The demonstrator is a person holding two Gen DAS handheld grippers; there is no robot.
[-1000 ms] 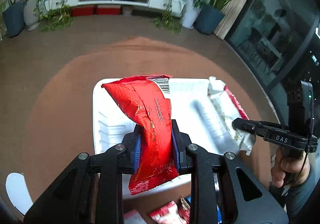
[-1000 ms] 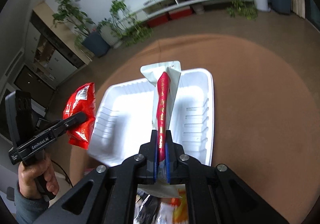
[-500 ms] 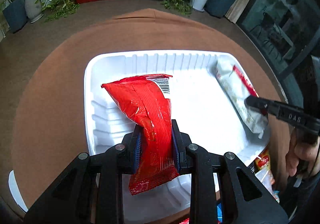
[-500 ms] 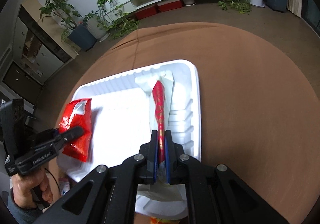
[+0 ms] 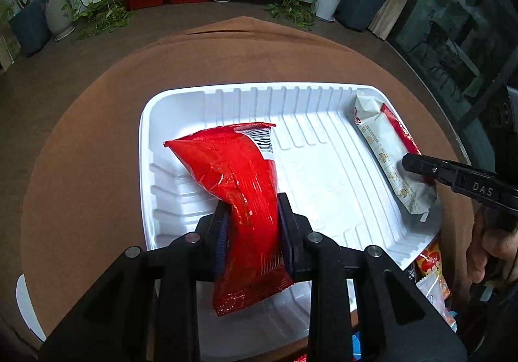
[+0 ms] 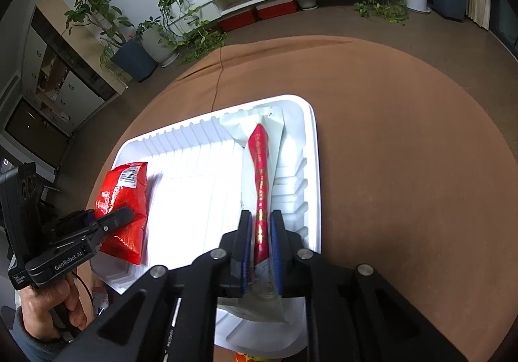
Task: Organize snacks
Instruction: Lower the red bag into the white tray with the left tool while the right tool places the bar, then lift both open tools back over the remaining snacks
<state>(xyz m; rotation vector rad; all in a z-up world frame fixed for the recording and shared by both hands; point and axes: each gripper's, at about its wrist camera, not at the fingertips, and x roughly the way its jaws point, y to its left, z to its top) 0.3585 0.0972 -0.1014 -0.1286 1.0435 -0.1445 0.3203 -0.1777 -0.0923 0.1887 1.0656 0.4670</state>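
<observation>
We look down on a round bench (image 5: 81,142) under a brown cloth, its top mostly taken up by a white foam tray (image 5: 327,168) with ribbed walls. A few loose snack packets (image 5: 430,268) lie on the bench just beside the tray's near corner.

Our left hand-held gripper (image 5: 251,229) is clenched on a red snack bag (image 5: 236,174), its blue pads pressing the bag's lower half from both sides. The bag's long axis runs away from us and leans to the left of the view; its barcode end points toward the tray's far wall, and its sealed bottom edge hangs just behind the fingers, over the tray's near-left part. In the right wrist view the same bag (image 6: 124,197) sits at the tray's left side.

Our right hand-held gripper (image 6: 261,232) has its jaws opening. A long white packet with a red stripe (image 6: 262,174) stands between them, and a gap shows on either side of the packet. This packet lies in the tray along its right wall, its long axis parallel to that wall and its far end pointing at the far right corner.
</observation>
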